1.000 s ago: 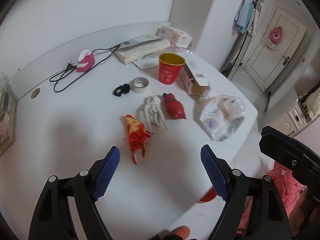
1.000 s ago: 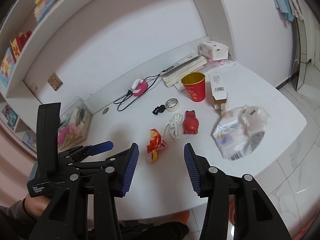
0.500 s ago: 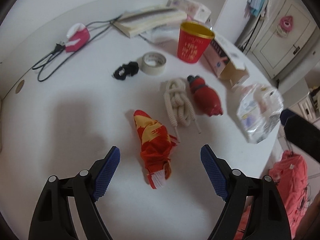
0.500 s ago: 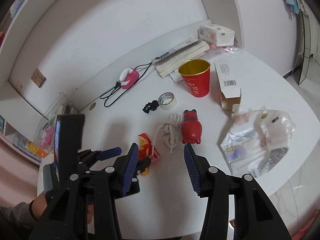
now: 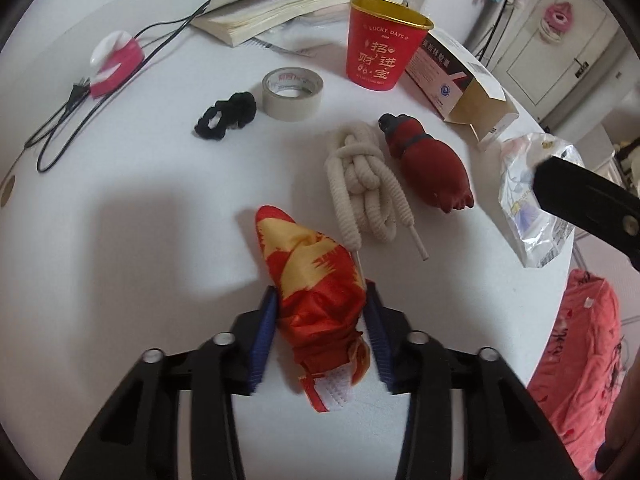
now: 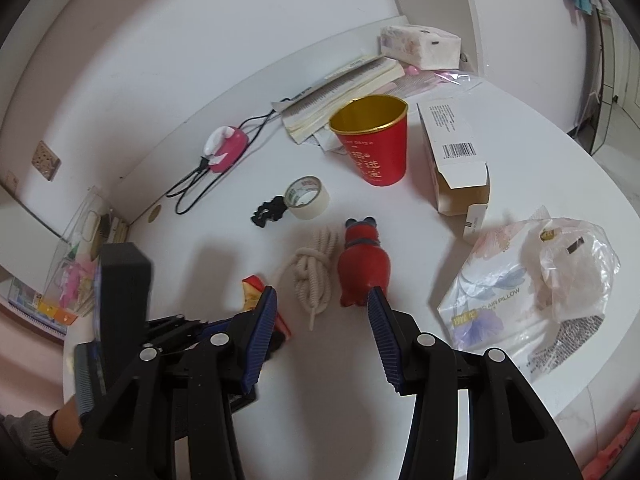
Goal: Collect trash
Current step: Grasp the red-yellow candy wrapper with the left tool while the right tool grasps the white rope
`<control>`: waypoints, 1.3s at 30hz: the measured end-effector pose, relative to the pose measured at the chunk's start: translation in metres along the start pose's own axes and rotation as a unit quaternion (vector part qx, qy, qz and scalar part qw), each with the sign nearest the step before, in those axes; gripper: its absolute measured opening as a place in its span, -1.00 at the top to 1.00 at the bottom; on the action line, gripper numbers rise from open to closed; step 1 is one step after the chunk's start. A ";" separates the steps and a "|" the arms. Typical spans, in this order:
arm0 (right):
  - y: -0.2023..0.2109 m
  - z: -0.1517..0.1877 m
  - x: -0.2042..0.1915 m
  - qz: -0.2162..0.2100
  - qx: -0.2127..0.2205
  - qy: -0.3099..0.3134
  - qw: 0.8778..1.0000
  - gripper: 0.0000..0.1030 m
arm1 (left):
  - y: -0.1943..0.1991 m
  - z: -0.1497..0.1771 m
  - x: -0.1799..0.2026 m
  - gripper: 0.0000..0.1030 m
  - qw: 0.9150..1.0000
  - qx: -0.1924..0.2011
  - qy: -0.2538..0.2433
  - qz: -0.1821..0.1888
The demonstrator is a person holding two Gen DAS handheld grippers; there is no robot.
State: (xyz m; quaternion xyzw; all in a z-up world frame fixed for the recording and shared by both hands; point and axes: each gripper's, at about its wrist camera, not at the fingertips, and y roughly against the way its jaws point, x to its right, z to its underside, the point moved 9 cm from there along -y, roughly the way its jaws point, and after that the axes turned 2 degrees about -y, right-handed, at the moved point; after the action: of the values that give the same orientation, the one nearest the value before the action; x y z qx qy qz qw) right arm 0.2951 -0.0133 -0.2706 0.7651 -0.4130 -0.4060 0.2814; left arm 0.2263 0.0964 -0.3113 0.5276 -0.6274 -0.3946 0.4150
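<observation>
A red and yellow cloth bundle (image 5: pixel 312 264) lies on the white table (image 5: pixel 120 240). My left gripper (image 5: pixel 322 312) points down at it, and its closing jaws stand on either side of the bundle's near end, both blue pads pressing the fabric. The right wrist view shows only the bundle's tip (image 6: pixel 252 292) behind a finger. My right gripper (image 6: pixel 322 300) hovers open above the table with nothing between its fingers. Just past its tips lie a knotted cream rope (image 6: pixel 310 276) and a red pig-shaped toy (image 6: pixel 362 268). A crumpled clear plastic bag (image 6: pixel 532 280) lies at the table's right edge.
Farther back stand a red paper cup (image 5: pixel 380 44), a tape roll (image 5: pixel 292 92), a black hair tie (image 5: pixel 228 114), an open carton (image 5: pixel 460 80), books (image 5: pixel 272 8) and a pink charger with its cable (image 5: pixel 116 60). A red printed bag (image 5: pixel 580 340) sits below the right edge.
My left gripper has dropped onto the cloth bundle and its jaws have closed from wide apart onto it. The right gripper has moved in lower over the table, jaws unchanged.
</observation>
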 end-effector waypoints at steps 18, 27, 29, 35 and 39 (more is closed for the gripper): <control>-0.071 -0.007 -0.033 0.009 -0.042 0.017 0.999 0.07 | 0.025 -0.004 -0.051 0.46 0.999 -0.008 0.012 0.031; -0.101 -0.003 -0.030 0.028 -0.062 0.010 0.998 0.08 | 0.013 -0.011 -0.062 0.46 0.999 -0.015 0.004 0.040; -0.105 -0.003 -0.031 0.034 -0.064 0.015 0.997 0.17 | 0.010 -0.013 -0.063 0.46 0.999 -0.015 0.006 0.044; -0.110 -0.005 -0.035 0.050 -0.062 0.039 0.996 0.61 | 0.001 -0.020 -0.063 0.46 0.998 -0.015 0.002 0.055; -0.110 -0.007 -0.038 0.058 -0.058 0.054 0.995 0.74 | -0.002 -0.023 -0.066 0.46 0.998 -0.015 0.003 0.062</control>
State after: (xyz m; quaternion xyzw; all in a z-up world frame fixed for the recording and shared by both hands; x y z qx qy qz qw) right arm 0.3331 0.0752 -0.3365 0.7430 -0.4169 -0.3702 0.3701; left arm 0.2550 0.1598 -0.3119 0.4827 -0.6517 -0.3757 0.4486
